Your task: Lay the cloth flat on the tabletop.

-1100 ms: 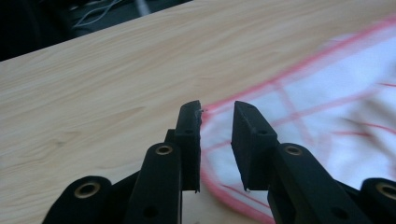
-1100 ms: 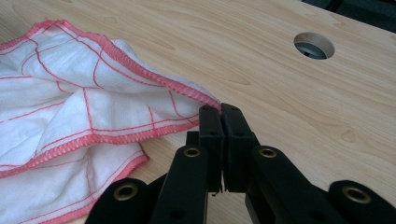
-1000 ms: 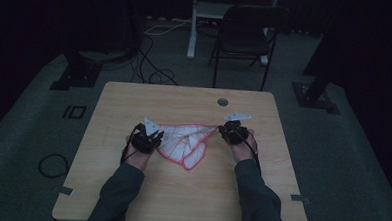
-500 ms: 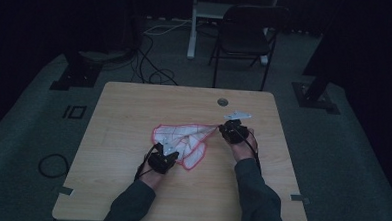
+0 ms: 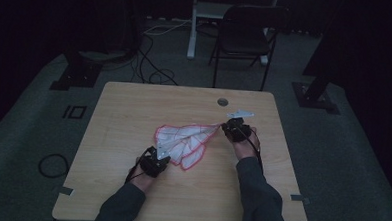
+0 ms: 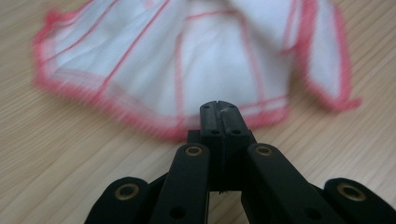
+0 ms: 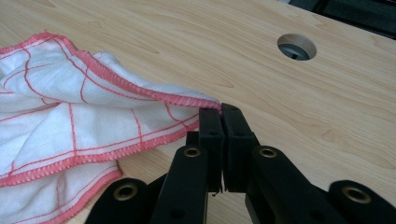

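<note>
So the white cloth with the red stitched grid and red hem [image 5: 185, 142] is lying bunched on the wooden table [image 5: 134, 108], roughly mid-table and a bit toward the person's side, stretched out between both tools; the right gripper [image 5: 230, 127] has its jaws pinched together on a corner of the hem, which you can see tucked right at the tips [image 7: 215, 106] in its own view. The left gripper [image 5: 158, 155] is clamped on the near hem edge too, having just closed, with red trim sitting at its tips [image 6: 219, 108]; further off there's a round cable hole [image 5: 222, 101] in the tabletop and a dark chair [image 5: 247, 37] past the far edge.
</note>
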Motion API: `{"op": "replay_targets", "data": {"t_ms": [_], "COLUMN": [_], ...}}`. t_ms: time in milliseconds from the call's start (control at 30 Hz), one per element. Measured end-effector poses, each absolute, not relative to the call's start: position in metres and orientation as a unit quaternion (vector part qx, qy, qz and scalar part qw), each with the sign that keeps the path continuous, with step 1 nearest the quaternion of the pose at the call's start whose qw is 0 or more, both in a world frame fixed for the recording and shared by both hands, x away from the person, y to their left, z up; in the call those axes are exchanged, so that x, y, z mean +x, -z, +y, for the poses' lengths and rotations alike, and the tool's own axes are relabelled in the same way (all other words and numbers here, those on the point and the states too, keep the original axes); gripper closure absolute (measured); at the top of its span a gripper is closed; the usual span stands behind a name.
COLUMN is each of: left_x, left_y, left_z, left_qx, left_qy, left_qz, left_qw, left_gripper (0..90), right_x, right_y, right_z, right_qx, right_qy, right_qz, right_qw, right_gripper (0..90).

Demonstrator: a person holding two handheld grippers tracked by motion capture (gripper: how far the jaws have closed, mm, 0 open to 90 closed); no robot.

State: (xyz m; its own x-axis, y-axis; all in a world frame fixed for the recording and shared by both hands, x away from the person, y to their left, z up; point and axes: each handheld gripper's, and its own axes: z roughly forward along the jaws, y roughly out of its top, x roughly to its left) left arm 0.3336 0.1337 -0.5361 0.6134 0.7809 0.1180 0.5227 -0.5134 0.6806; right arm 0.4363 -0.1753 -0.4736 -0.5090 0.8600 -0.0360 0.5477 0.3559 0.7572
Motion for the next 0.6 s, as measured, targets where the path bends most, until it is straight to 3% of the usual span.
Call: {"op": "replay_targets", "data": {"t_ms": [267, 433, 600], "left_x": [0.330, 0.327, 0.333], "left_y": [0.535, 0.530, 0.528], "left_z": [0.163, 0.150, 0.124], "left_qx": [0.833, 0.835, 0.837], "left_qy": [-0.210, -0.210, -0.196], "left_qz": [0.410, 0.390, 0.373], "left_qw": [0.306, 0.328, 0.348], "left_gripper": [90.0, 89.2, 81.8], "right_x": [0.438, 0.438, 0.438], "right_y": [0.475, 0.477, 0.476], "right_z": [-0.176, -0.174, -0.174], "right_qx": [0.445, 0.444, 0.445], "right_qy": [-0.350, -0.348, -0.350], "right_qz": [0.794, 0.796, 0.795], "right_qw": [0.220, 0.220, 0.219], "right_gripper": [89.0, 89.0, 88.9]}}
